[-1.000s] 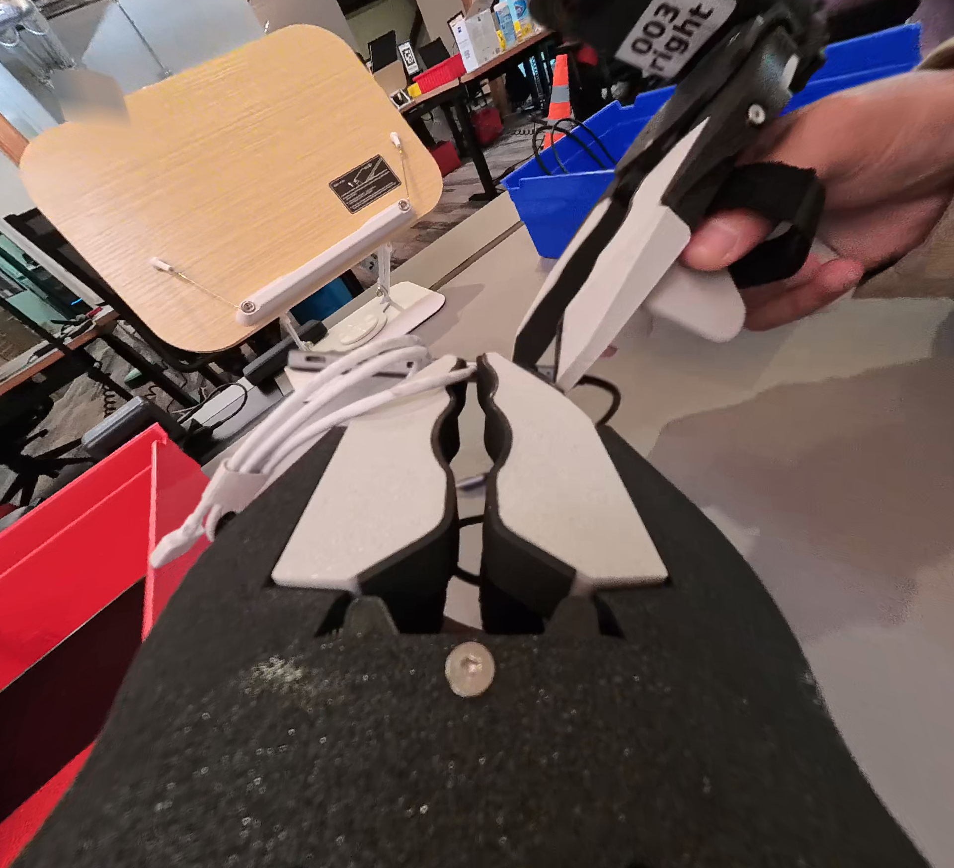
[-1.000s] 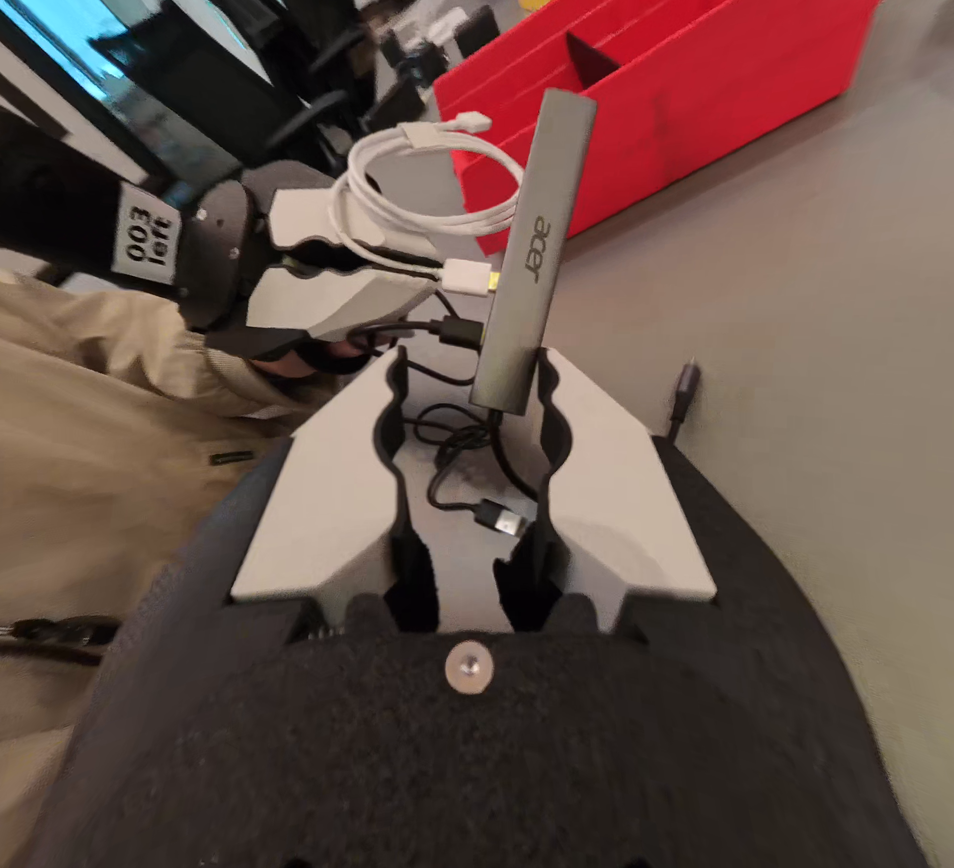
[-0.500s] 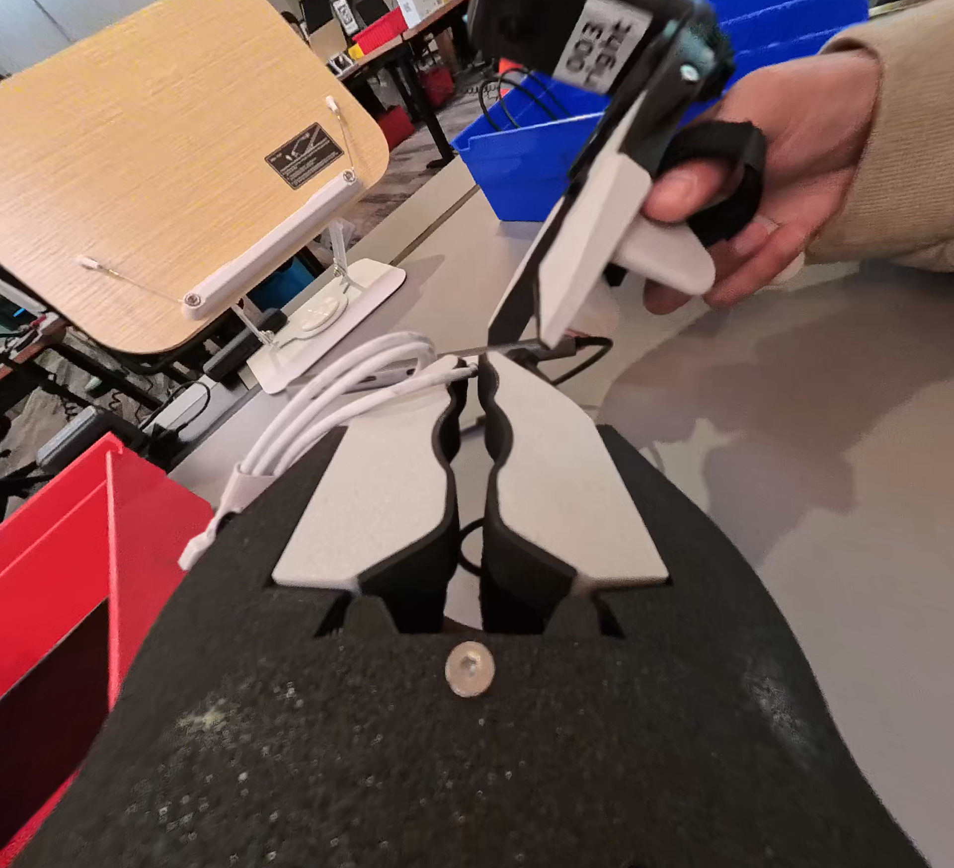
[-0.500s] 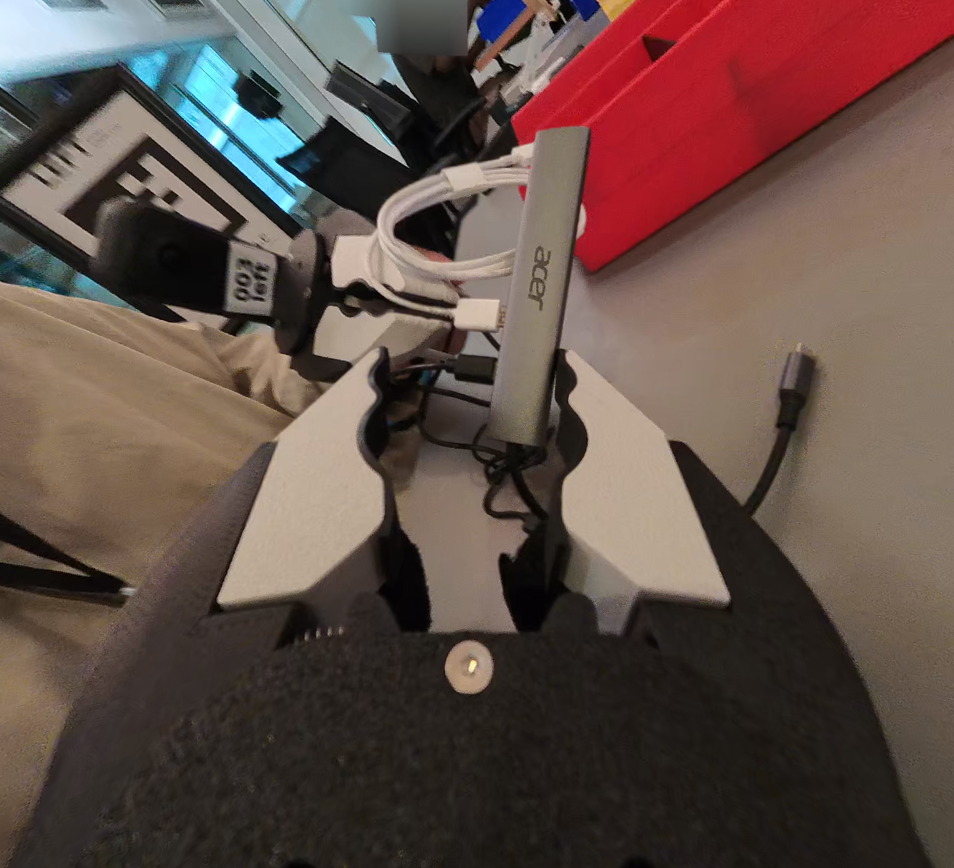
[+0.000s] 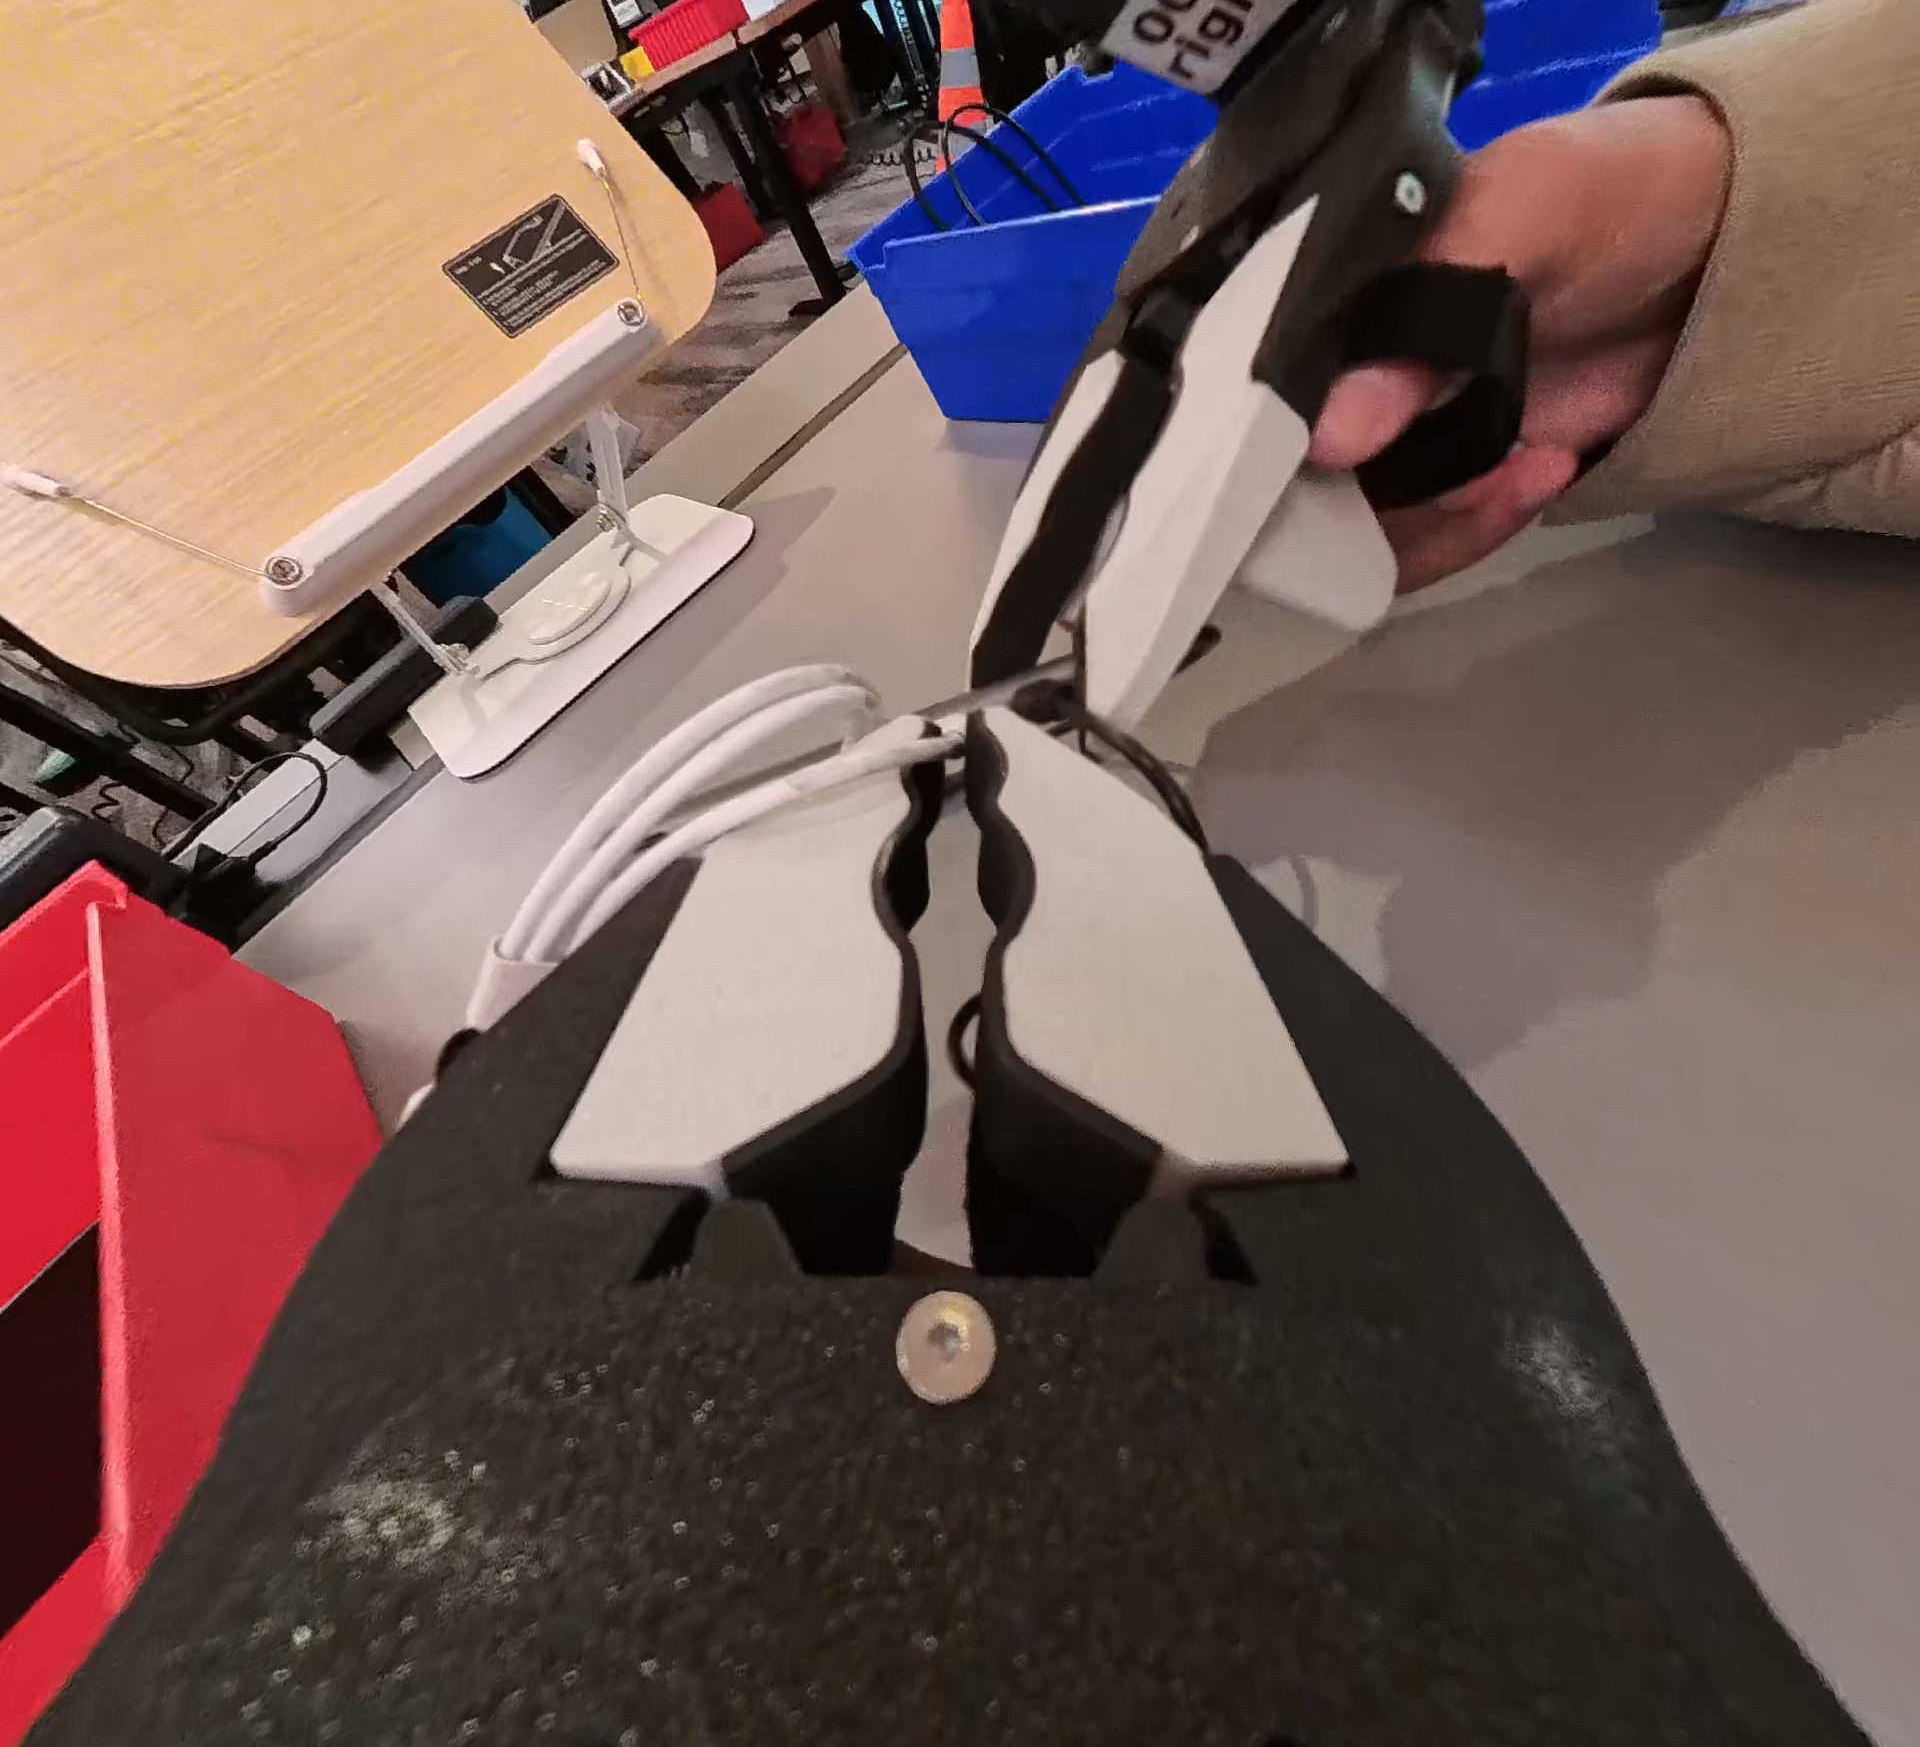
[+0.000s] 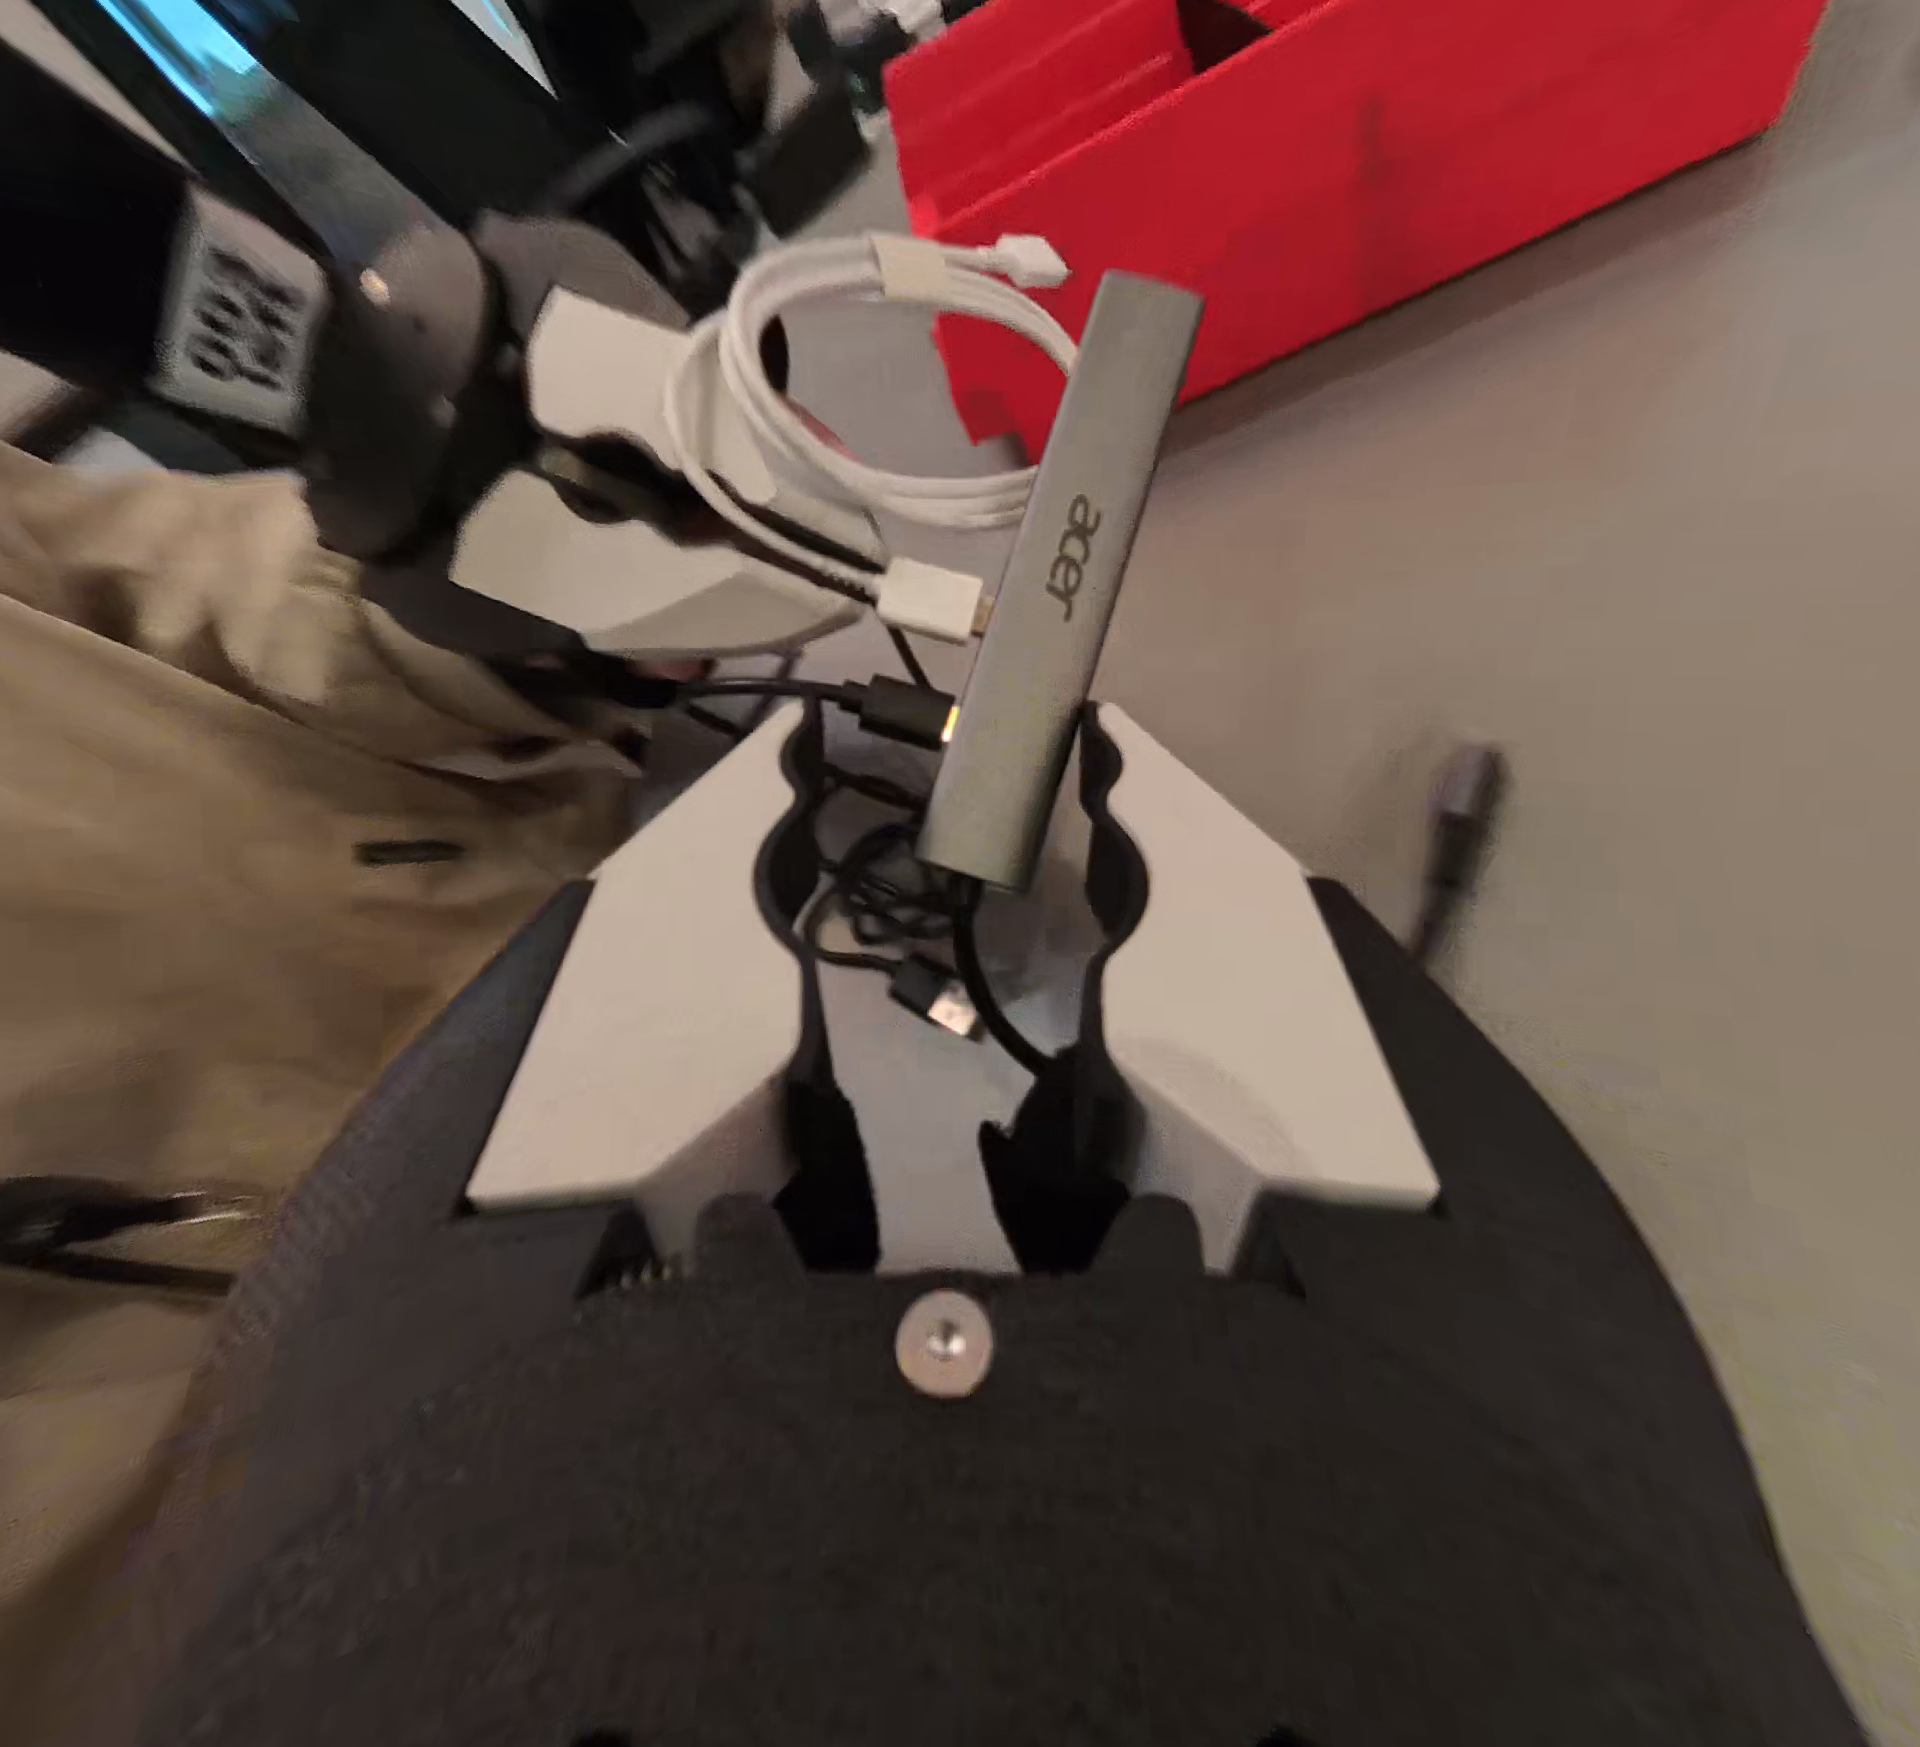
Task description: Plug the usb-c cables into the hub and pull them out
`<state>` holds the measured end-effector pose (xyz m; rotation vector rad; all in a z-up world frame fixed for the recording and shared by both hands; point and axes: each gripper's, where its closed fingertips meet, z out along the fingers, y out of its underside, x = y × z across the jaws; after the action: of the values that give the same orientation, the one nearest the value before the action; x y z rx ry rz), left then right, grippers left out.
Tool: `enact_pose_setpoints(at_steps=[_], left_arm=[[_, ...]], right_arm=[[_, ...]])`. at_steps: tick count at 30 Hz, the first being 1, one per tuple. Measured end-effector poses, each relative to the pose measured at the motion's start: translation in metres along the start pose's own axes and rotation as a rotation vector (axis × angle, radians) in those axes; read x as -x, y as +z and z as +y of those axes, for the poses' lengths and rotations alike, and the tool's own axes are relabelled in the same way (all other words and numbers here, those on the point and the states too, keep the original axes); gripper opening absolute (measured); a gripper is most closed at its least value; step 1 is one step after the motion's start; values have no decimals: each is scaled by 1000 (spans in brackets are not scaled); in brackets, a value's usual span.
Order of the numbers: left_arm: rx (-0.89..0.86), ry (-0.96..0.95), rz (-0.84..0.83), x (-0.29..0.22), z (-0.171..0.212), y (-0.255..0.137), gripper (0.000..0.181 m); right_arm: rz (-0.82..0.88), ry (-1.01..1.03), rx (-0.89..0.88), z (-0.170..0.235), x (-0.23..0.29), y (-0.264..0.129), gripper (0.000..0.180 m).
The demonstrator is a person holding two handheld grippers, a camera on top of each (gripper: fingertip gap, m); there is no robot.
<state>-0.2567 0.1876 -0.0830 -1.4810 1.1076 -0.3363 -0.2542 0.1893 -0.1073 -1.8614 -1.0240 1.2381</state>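
Note:
In the right wrist view my right gripper (image 6: 940,731) is shut on the lower end of a slim grey hub (image 6: 1070,544) and holds it tilted above the table. A white plug (image 6: 930,601) and a black plug (image 6: 894,705) sit in the hub's left edge, each with a little metal showing. My left gripper (image 6: 821,575) is shut on the white cable just behind its plug. The rest of the white cable (image 6: 873,388) hangs as a coil. In the left wrist view my left gripper (image 5: 961,741) pinches the white cable (image 5: 707,783), and the right gripper (image 5: 1049,689) meets it tip to tip.
A red bin (image 6: 1351,170) stands behind the hub and also shows in the left wrist view (image 5: 156,1126). A blue bin (image 5: 997,284) and a wooden book stand (image 5: 260,243) stand at the back. A loose black plug (image 6: 940,1006) and a grey plug (image 6: 1460,793) lie on the grey table (image 5: 1558,866). Left and right tips are no more than a few centimetres apart.
Both grippers have shifted and tilted together over the table. The left stays shut on the white cable at the hub's edge and the right stays shut on the hub.

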Motion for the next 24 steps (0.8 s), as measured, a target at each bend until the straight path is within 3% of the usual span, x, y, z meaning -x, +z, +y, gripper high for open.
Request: enact_pose_setpoints(at_steps=[5,9,12,18,24], left_arm=[[-4,23,20,-4,1,1,4],[-11,30,27,-7,1,2,4],[-2,53,23,-9,4,3,4],[-7,91,-14,-11,6,5,4],[-18,159,-39,-9,7,4,4]], right_arm=[[-163,156,-39,0,9,-5,61],[-215,262,-86,-4,5,-11,52],[-47,182,-55,1,-14,-7,22],[215,-87,47,5,-22,-1,21],[271,-150,45,2,-22,-2,21]])
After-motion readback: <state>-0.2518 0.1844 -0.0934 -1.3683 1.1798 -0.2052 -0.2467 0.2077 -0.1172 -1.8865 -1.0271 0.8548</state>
